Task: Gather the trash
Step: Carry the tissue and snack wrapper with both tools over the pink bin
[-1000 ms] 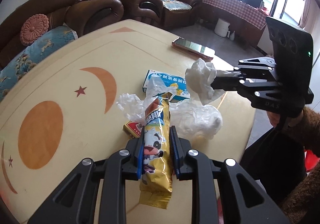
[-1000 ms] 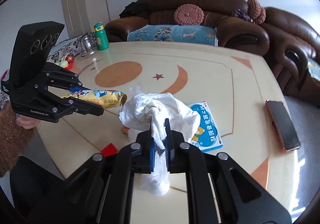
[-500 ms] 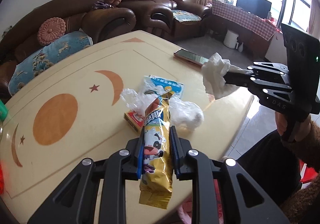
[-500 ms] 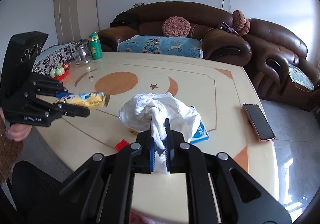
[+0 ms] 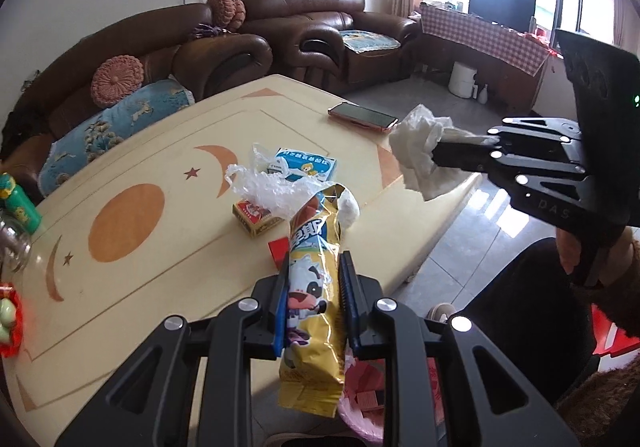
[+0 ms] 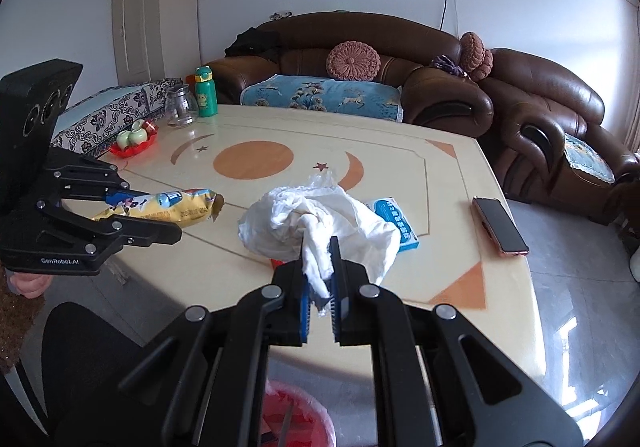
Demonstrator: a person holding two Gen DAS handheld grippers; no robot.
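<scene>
Both claws have pulled back off the bench: left claw [image 5: 314,301] grips yellow snack wrapper [image 5: 316,279], right claw [image 6: 320,279] grips crumpled white tissue [image 6: 320,223]; pink bin [image 6: 298,413] at 6 o'clock, drop likely next.

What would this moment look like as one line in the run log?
left gripper: shut on snack wrapper | right gripper: shut on crumpled tissue | pink bin: below, near table edge
</scene>
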